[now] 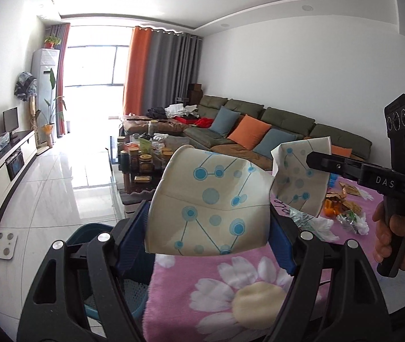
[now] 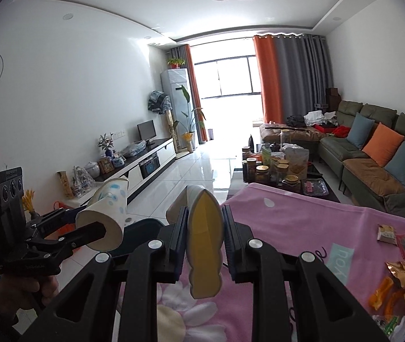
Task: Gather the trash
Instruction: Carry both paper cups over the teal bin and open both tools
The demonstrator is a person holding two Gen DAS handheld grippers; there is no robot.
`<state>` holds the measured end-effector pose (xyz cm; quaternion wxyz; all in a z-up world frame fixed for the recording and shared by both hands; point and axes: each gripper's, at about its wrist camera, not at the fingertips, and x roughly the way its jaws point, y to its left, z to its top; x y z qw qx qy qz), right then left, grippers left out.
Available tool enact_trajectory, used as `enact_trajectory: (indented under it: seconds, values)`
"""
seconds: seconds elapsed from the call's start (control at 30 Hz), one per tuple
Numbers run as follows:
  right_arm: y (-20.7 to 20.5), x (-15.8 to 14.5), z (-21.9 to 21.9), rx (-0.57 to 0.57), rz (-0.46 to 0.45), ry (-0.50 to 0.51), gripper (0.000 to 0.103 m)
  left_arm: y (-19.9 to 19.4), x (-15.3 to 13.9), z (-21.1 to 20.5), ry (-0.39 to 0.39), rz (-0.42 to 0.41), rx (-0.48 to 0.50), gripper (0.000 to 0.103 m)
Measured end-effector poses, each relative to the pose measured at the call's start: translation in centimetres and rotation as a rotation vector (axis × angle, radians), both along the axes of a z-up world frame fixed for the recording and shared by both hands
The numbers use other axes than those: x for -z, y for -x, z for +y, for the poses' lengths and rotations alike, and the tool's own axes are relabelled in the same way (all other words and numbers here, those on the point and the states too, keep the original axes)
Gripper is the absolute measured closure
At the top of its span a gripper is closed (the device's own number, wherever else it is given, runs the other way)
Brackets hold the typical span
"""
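In the left wrist view a white paper cup with blue dots [image 1: 211, 199] lies sideways between the blue pads of my left gripper [image 1: 209, 213], which is shut on it above the edge of the pink flowered blanket [image 1: 231, 290]. A dark teal bin [image 1: 88, 236] stands on the floor below and to the left. My right gripper [image 2: 205, 213] is shut on a flattened paper cup [image 2: 205, 245] with a yellowish inside. That crushed cup [image 1: 299, 179] also shows at the right of the left wrist view. The left gripper's cup [image 2: 108, 211] and the bin's rim [image 2: 145, 226] appear in the right wrist view.
Gold wrappers [image 2: 404, 279], orange peel [image 2: 382, 293] and small packets [image 2: 387, 233] lie on the blanket at the right. A coffee table crowded with jars [image 2: 273, 168] stands beyond, a green sofa [image 2: 373, 154] to the right, a TV cabinet [image 2: 145, 162] to the left. A white scale [image 1: 2, 242] lies on the tiled floor.
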<state>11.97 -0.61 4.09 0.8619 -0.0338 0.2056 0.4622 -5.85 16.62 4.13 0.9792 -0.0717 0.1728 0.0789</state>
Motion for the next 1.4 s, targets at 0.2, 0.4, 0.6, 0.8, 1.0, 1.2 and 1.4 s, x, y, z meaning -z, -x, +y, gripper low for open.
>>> enact_trajectory:
  seconds: [0.2, 0.4, 0.6, 0.8, 1.0, 1.2, 1.4]
  values:
    - [-1.0, 0.3, 5.8, -0.118, 0.035, 0.035, 0.081, 1.3, 0.4, 5.0, -0.003, 0.035, -0.124, 0.027]
    - [-1.8, 1.3, 11.9, -0.215, 0.08, 0.104, 0.081, 2.4, 1.4, 9.3, 0.013, 0.083, -0.223, 0.027]
    - [-2.3, 3.2, 16.8, -0.271, 0.125, 0.173, 0.081, 2.8, 4.1, 13.2, 0.034, 0.165, -0.278, 0.027]
    - [-2.5, 6.2, 21.8, -0.293, 0.165, 0.271, 0.081, 1.4, 8.1, 14.9, 0.056, 0.244, -0.299, 0.027]
    - [-2.5, 8.9, 25.1, -0.29, 0.186, 0.36, 0.077, -1.9, 10.8, 15.0, 0.053, 0.295, -0.277, 0.027]
    - [-2.6, 10.7, 27.5, -0.295, 0.209, 0.417, 0.074, -4.8, 13.4, 16.3, 0.049, 0.339, -0.268, 0.027]
    - [-3.3, 10.7, 27.3, -0.274, 0.221, 0.395, 0.067, -6.4, 14.2, 17.7, 0.017, 0.345, -0.297, 0.017]
